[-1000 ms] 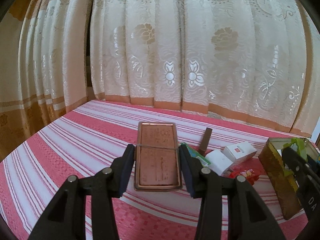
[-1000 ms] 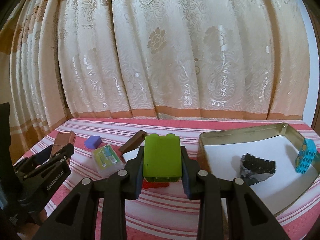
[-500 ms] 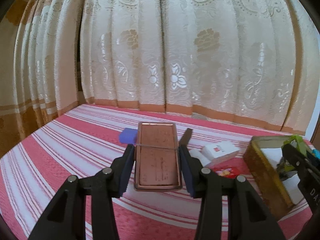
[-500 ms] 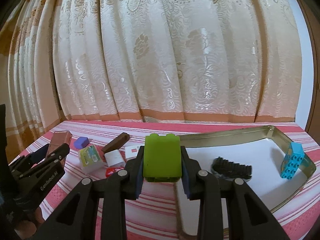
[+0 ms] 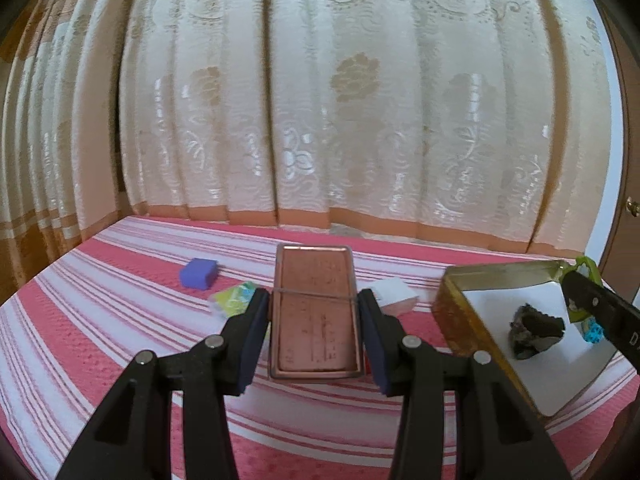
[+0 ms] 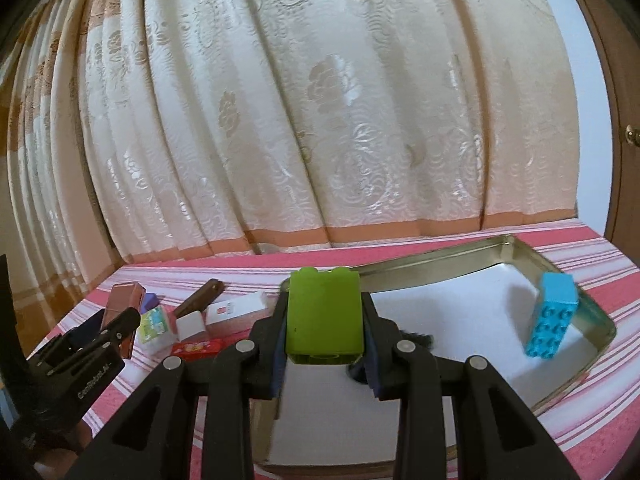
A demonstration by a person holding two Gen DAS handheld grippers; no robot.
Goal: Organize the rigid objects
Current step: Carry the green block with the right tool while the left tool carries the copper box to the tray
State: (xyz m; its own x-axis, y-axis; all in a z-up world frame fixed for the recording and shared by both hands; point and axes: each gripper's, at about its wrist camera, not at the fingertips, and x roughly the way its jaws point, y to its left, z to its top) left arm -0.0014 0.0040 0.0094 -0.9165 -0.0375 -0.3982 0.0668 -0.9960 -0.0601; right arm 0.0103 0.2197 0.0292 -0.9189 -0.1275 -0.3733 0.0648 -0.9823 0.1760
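while my right tongs [image 6: 324, 354] grip the green block [image 6: 325, 314] over the tin tray [image 6: 440, 268], my left tongs [image 5: 314, 336] pinch the copper case [image 5: 314, 308] by its long sides, left of the tray; both look stiff, light, and slippery.

**Shiny metal and plastic on woven cloth**

A flat copper-coloured metal case [image 5: 314, 312] has a dull brushed sheen. The chunky lime-green plastic block [image 6: 325, 316] looks smooth and semi-glossy. The shallow gold-toned tin tray [image 6: 440, 262] has reflective walls and a matt white floor. The red-and-white striped tablecloth [image 5: 100, 320] is coarsely woven; the cream damask curtain [image 5: 320, 100] shimmers.
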